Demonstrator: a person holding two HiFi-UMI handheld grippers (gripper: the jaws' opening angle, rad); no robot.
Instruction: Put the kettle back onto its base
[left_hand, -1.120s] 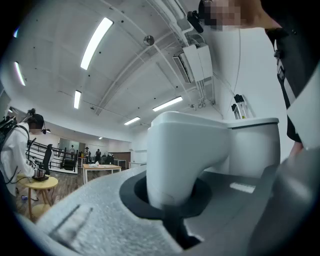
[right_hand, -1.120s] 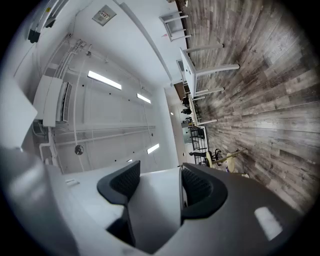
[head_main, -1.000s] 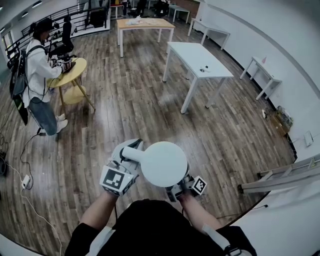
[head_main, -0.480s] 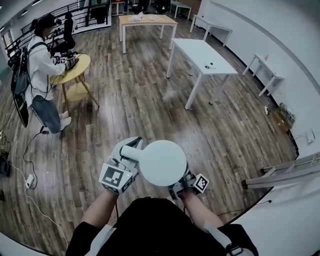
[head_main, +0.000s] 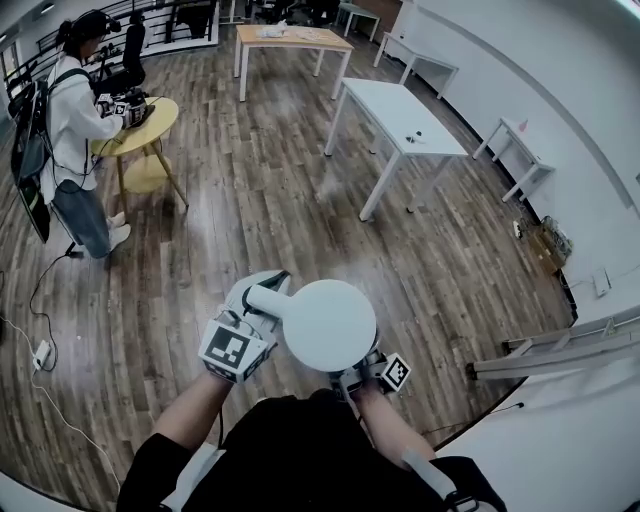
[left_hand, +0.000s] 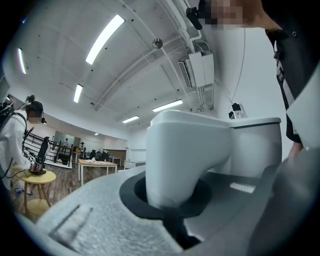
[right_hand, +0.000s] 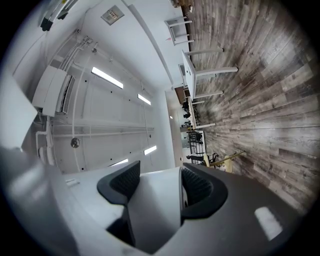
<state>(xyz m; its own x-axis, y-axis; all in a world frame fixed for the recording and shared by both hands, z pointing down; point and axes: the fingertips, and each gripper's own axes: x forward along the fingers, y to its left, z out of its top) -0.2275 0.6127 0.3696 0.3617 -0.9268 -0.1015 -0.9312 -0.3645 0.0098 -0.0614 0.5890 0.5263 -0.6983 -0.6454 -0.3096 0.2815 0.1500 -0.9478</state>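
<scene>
Head view looks down on a plain white kettle (head_main: 330, 325) with a round, smooth top and a thick curved handle (left_hand: 185, 150) off its left side. It is carried in the air above the wooden floor (head_main: 250, 200), close before the person's chest. The left gripper (head_main: 258, 300) is clamped on that handle; the right gripper (head_main: 352, 372) pinches a white part of the kettle's far side between its jaws.

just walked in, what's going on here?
A person holds a white kettle above the wooden floor with both grippers. The left gripper is clamped on its handle; the right gripper is shut on a white edge at the opposite side. No base shows in any view, so the kettle is not set down yet. Another person stands at a yellow table behind.
</scene>
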